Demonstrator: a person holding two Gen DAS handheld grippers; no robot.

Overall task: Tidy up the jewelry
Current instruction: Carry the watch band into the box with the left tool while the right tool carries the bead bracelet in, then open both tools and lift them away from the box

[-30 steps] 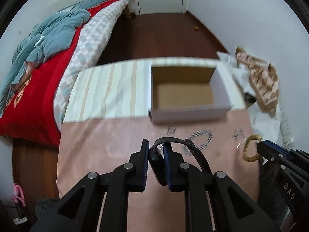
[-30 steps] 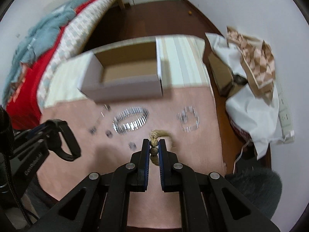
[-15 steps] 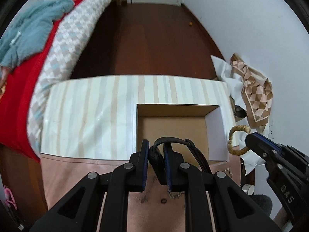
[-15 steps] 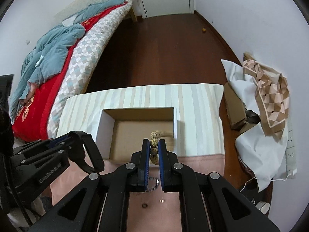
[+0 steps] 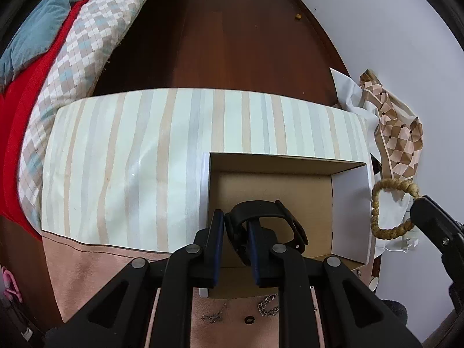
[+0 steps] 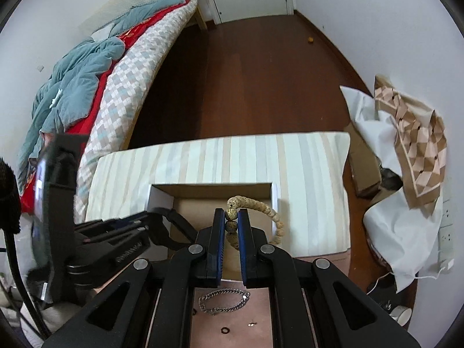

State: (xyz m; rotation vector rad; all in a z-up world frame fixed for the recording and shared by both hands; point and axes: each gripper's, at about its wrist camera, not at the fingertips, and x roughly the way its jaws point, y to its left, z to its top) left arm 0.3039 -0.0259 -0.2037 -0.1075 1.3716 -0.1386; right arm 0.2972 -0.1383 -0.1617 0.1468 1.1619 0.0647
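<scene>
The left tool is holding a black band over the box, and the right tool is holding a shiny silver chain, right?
Not quite. The right tool holds a tan bead bracelet, as the right wrist view shows. The silver chain lies on the table. The left tool does hold the black band over the box.

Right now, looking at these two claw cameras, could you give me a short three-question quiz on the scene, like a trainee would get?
1. True or false: the left claw grips a black strap.
2. What does the right claw hold? A) a silver chain B) a beaded bracelet C) a ring
3. Fill in: the silver chain bracelet lies on the pink ____, outside the cardboard box.

Key: 1 true; 2 B; 3 cloth
</scene>
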